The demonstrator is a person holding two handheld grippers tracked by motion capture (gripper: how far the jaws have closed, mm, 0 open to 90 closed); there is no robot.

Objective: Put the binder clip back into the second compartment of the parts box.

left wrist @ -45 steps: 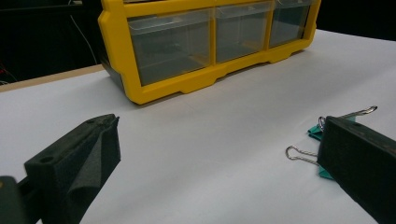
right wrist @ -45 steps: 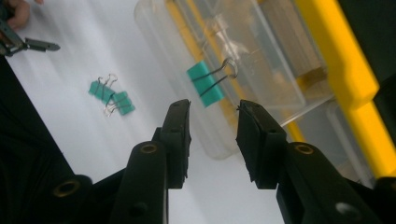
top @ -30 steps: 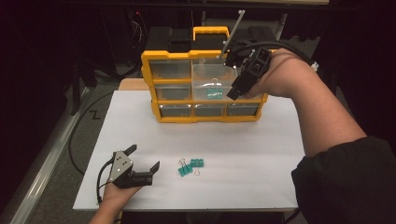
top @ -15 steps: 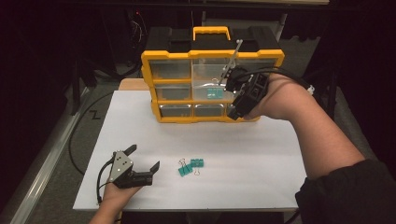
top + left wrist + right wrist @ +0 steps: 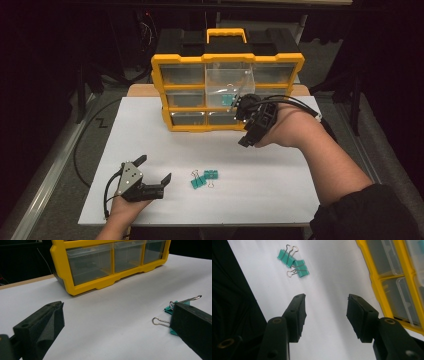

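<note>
Two teal binder clips [image 5: 204, 179] lie together on the white table top [image 5: 280, 190]; they also show as clips [image 5: 293, 261] in the right gripper view and clips [image 5: 172, 308] partly behind a jaw in the left gripper view. A yellow drawer organiser [image 5: 227, 60] stands at the back, its clear middle drawer [image 5: 227, 80] pulled out with a teal clip [image 5: 228, 99] inside. My right gripper [image 5: 248, 134] [image 5: 325, 300] hangs in front of the organiser's right side, its jaws have just been opening, nothing between them. My left gripper [image 5: 153, 168] [image 5: 117, 312] rests open near the front left.
The organiser's yellow frame [image 5: 384, 290] runs close along the right gripper's side, and its bottom row of drawers [image 5: 100, 285] faces the left gripper. Black cables trail off the table's left edge [image 5: 87, 165]. Dark floor surrounds the table.
The right hand has come down from the open drawer's height to low in front of the organiser, its jaws wider apart. The left gripper has stayed put.
</note>
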